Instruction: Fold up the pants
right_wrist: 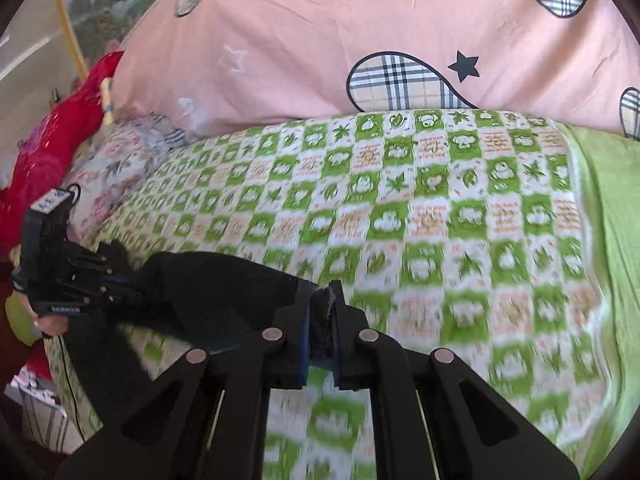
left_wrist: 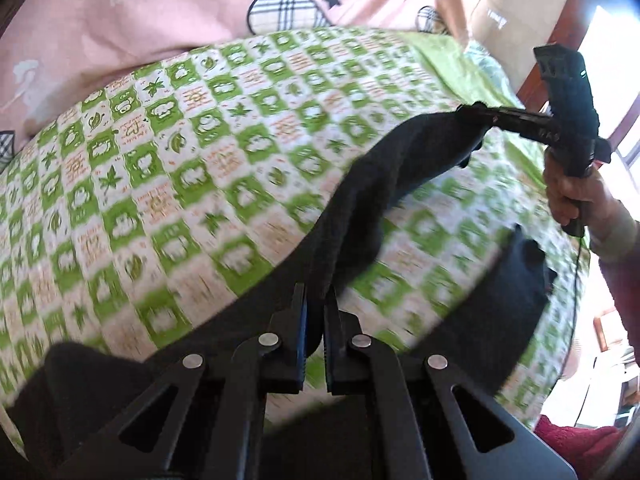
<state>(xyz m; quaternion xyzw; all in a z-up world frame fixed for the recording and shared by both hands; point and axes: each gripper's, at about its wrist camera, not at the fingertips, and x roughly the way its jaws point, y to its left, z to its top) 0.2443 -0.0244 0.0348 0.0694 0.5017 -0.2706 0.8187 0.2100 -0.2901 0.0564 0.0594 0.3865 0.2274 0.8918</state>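
Left gripper (left_wrist: 316,312) and right gripper (right_wrist: 322,312) each clamped on black pants (left_wrist: 360,200), above green checkered blanket (left_wrist: 180,160), pink pillow (right_wrist: 320,20) behind.

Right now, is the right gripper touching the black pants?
Touching. The right wrist view shows the right gripper shut on a fold of the black pants, cloth pinched between its fingers.

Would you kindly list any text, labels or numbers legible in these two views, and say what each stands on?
None can be read with confidence.
Orange script in the white squares of the green checked sheet: blurred.
White print on the left gripper body, and its white label: too small.
Pale marks on the right gripper arm: illegible.
Black pants: no text visible.
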